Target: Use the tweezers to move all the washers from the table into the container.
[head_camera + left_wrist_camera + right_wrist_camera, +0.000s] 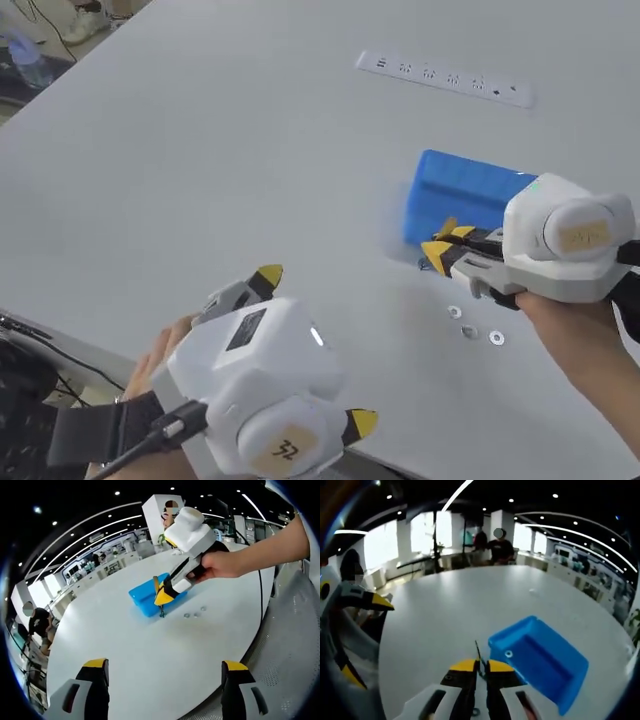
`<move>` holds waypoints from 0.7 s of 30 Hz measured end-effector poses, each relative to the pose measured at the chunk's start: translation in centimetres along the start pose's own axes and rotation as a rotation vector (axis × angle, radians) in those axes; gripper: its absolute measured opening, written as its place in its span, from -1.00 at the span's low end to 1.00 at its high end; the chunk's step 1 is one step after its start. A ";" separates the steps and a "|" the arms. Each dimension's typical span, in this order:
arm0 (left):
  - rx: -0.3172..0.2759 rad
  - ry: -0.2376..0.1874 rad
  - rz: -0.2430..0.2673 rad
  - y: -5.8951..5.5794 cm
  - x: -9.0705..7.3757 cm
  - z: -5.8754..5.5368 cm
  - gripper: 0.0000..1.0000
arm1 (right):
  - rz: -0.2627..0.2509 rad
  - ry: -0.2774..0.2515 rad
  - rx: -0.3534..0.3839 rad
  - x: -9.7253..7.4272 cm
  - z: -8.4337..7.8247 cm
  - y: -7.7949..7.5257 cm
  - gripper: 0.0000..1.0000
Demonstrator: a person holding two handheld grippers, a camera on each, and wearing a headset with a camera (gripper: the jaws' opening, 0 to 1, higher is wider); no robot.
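Observation:
Three small metal washers (470, 331) lie on the white table (250, 150), just in front of the right gripper; they also appear as washers (195, 614) on the table. The blue container (455, 195) sits beyond them, and one washer (508, 654) lies in the near corner of the container (540, 665). My right gripper (437, 250) is shut on thin dark tweezers (476, 652), whose tip hangs over the table by the container's near edge. My left gripper (314, 348) is open and holds nothing, low at the table's near edge.
A white power strip (445, 78) lies at the far side of the table. One more washer (475, 711) shows on the table under the right gripper's jaws. People stand at benches in the background.

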State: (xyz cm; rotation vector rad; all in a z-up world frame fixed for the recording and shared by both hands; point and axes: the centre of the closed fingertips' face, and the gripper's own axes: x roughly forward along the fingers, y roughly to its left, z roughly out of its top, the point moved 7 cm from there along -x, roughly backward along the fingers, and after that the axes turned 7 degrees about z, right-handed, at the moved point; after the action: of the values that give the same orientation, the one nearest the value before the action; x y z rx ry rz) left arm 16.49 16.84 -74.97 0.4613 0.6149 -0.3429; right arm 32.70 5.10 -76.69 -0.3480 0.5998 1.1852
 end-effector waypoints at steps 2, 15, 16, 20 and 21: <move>0.001 0.002 -0.008 -0.1 0.0 0.0 0.92 | -0.007 0.003 0.006 0.1 0.1 -0.3 -0.95; 0.000 0.005 -0.008 -0.1 0.0 0.0 0.92 | -0.014 0.007 0.022 -0.4 0.5 0.0 -0.96; 0.001 0.005 -0.009 -0.1 0.0 0.0 0.92 | -0.013 0.001 0.022 -0.6 0.7 0.0 -0.96; 0.000 0.005 -0.009 -0.1 0.0 -0.1 0.91 | -0.009 -0.030 0.030 -1.4 1.6 0.0 -0.96; 0.000 0.005 -0.008 -0.1 0.0 0.0 0.91 | -0.008 -0.039 0.032 -1.6 1.9 0.0 -0.96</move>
State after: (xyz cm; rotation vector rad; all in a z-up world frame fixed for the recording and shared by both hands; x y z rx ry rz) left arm 16.44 16.80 -75.02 0.4603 0.6215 -0.3496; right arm 32.82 4.89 -74.22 -0.2992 0.5829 1.1707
